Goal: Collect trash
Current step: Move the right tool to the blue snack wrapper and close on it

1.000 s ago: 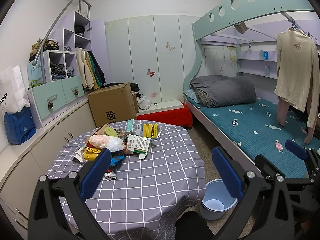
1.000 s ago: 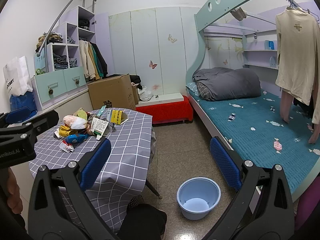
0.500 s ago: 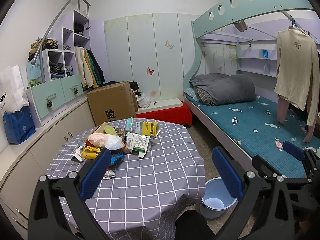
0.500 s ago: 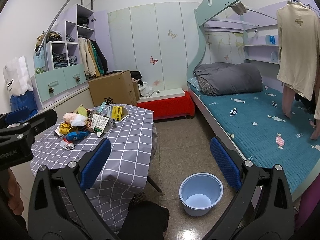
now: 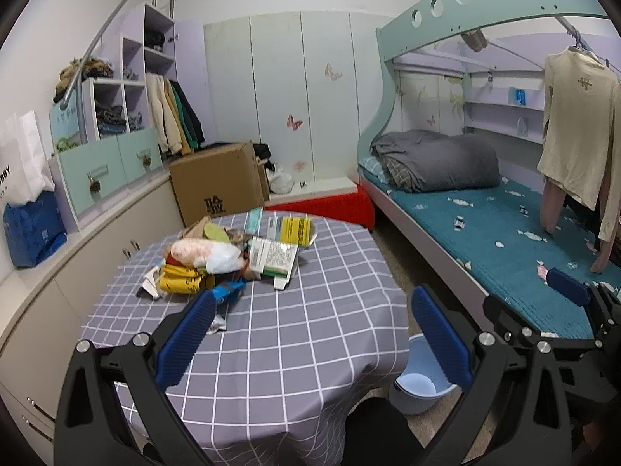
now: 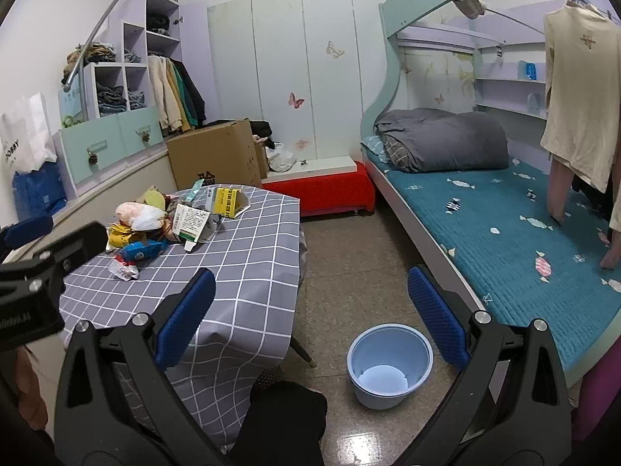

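Note:
A pile of trash lies on the far left part of a round table with a grey checked cloth: a white plastic bag, yellow wrappers, a blue wrapper, flattened medicine boxes. It also shows in the right wrist view. A light blue bucket stands empty on the floor to the right of the table; it also shows in the left wrist view. My left gripper is open and empty above the table's near part. My right gripper is open and empty above the floor between table and bucket.
A bunk bed with a teal mattress runs along the right. A cardboard box and a red platform stand behind the table. Cabinets and shelves line the left wall. Clothes hang at the right.
Both grippers have shifted slightly; the table and trash pile sit a little lower and nearer in the left wrist view. Both stay open and empty.

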{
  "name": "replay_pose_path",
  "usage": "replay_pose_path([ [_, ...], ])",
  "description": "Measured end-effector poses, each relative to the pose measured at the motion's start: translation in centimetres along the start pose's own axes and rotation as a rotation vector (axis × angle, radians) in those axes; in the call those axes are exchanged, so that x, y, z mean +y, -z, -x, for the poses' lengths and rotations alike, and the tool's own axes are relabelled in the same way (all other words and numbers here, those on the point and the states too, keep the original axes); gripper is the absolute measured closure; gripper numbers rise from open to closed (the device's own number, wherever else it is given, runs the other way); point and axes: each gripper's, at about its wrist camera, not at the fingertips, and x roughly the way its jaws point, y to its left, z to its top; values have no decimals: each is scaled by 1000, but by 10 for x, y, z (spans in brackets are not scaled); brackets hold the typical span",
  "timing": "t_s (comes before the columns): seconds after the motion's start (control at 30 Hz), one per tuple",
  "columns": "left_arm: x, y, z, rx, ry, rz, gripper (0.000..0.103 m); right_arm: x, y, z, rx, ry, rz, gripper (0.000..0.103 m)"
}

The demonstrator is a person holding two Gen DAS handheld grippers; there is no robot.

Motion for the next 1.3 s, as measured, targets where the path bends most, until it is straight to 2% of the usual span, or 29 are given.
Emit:
replay_pose_path([
  [0.1,17,6,-11,32,-7,25,4,13,-1,-5,-26,34,1,6],
  [0.2,46,14,-28,88,-5,71,4,31,-4,-18,-21,-10,15,6],
  [0.4,129,36,-64,199,-48,226,4,86,-4,-66,94,-124,90,6],
  [0.5,161,45,-77,229,-71,262,4,112,-1,-93,153,-191,102,6],
  [0.57,174,50,-87,252,-79,267,4,124,-1,-109,190,-195,109,6],
  [0.77,192,57,-124,312,-5,297,4,145,2,-143,261,-212,85,6],
  [1.03,194,51,-164,346,28,322,5,149,5,-178,358,-236,-43,6],
  [1.07,194,51,-169,349,28,325,9,150,5,-181,365,-234,-56,6],
  [1.13,192,51,-178,375,33,317,25,150,5,-186,368,-241,-77,6],
  [1.17,191,52,-184,402,41,315,38,152,4,-188,369,-240,-79,6],
  [1.27,191,55,-191,419,65,323,47,156,2,-192,370,-247,-90,6],
  [1.3,190,55,-191,410,74,325,61,158,1,-193,372,-251,-95,6],
])
